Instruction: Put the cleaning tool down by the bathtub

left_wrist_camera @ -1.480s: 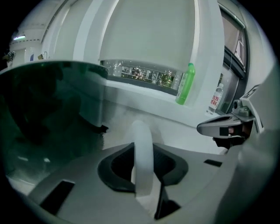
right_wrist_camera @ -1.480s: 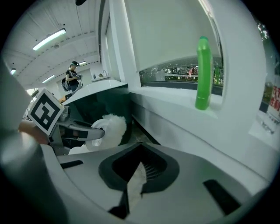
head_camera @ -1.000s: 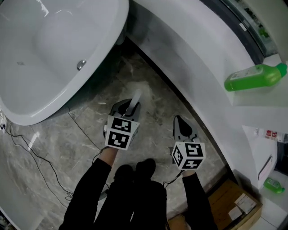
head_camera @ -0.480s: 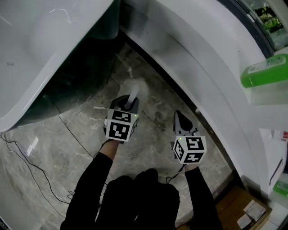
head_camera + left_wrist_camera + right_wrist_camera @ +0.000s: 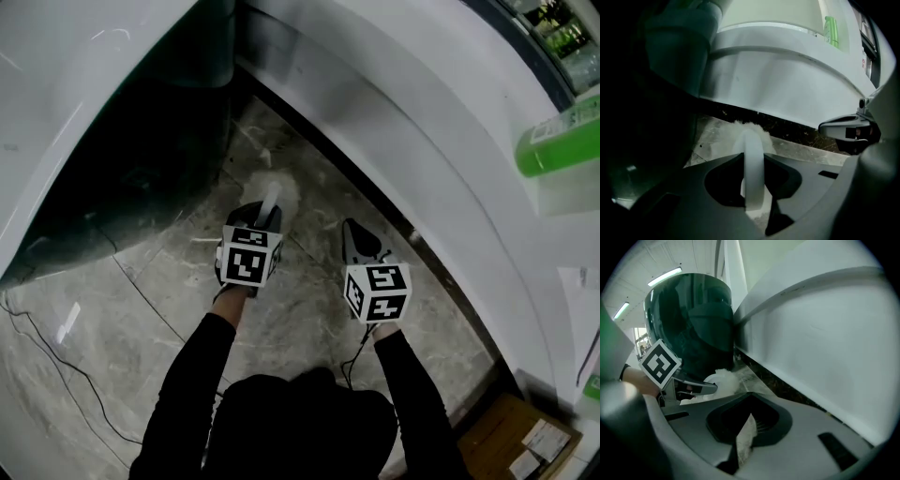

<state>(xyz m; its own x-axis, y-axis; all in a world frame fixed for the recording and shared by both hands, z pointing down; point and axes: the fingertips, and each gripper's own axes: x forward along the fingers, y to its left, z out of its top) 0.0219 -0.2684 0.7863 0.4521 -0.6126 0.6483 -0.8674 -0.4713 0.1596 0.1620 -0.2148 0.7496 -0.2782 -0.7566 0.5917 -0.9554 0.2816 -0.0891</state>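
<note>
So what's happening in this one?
A person holds a claw in each hand. The left claw is shut on the handle of a white fluffy-headed cleaning tool. The tool's head is low over the marble floor, between the bathtub and a white curved panel. It hasn't been released yet. The right claw is shut and empty beside it.

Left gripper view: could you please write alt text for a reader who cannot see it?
The left gripper is shut on the handle of a fluffy cleaning tool, its head toward the marble floor between the bathtub's dark base and a white wall. The right gripper shows at right.
</note>
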